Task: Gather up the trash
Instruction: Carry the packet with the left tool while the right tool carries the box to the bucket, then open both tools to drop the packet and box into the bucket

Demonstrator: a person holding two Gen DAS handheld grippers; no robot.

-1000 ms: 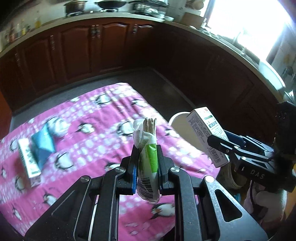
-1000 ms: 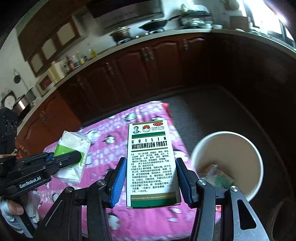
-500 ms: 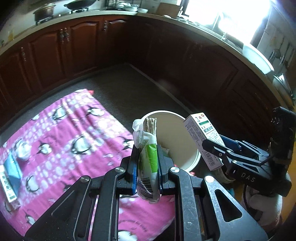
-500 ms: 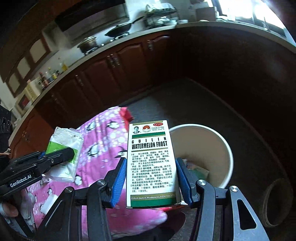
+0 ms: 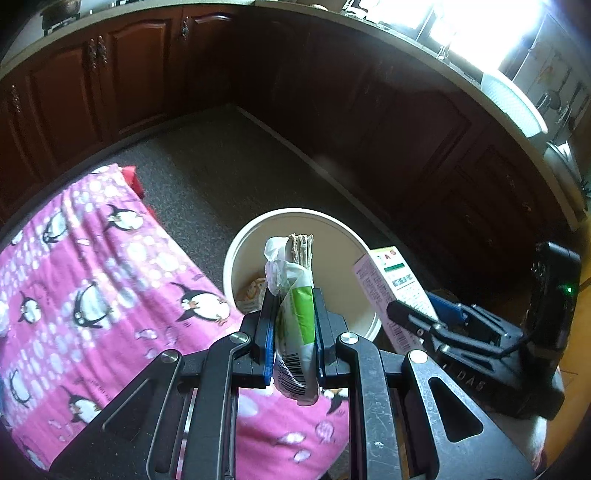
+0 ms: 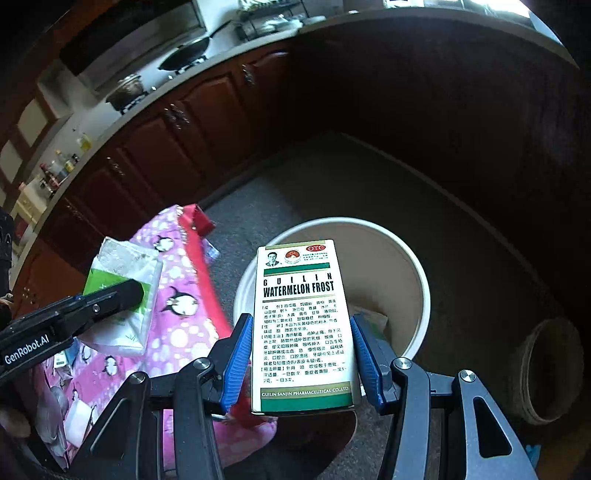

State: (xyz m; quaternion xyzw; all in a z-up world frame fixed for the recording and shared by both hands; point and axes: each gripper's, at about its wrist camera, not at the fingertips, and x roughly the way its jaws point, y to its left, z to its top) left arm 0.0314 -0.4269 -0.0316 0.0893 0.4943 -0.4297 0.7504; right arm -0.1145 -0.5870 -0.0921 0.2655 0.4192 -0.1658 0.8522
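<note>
Over grey kitchen floor, bucket (image 5: 236, 258): left tool (image 5: 294, 325) clamps packet (image 5: 295, 314), right tool (image 6: 301, 354) clamps box (image 6: 303, 321).

Dark wooden cabinets (image 5: 140, 70) curving ahead of the tool, pale countertop (image 6: 207, 70) above (pans on the stove), grey speckled floor (image 5: 236, 162) below, bright window (image 5: 476, 29) upper right.

left tool (image 5: 294, 325) clamped narrow; right tool (image 6: 301, 354) clamped wider (both level).
</note>
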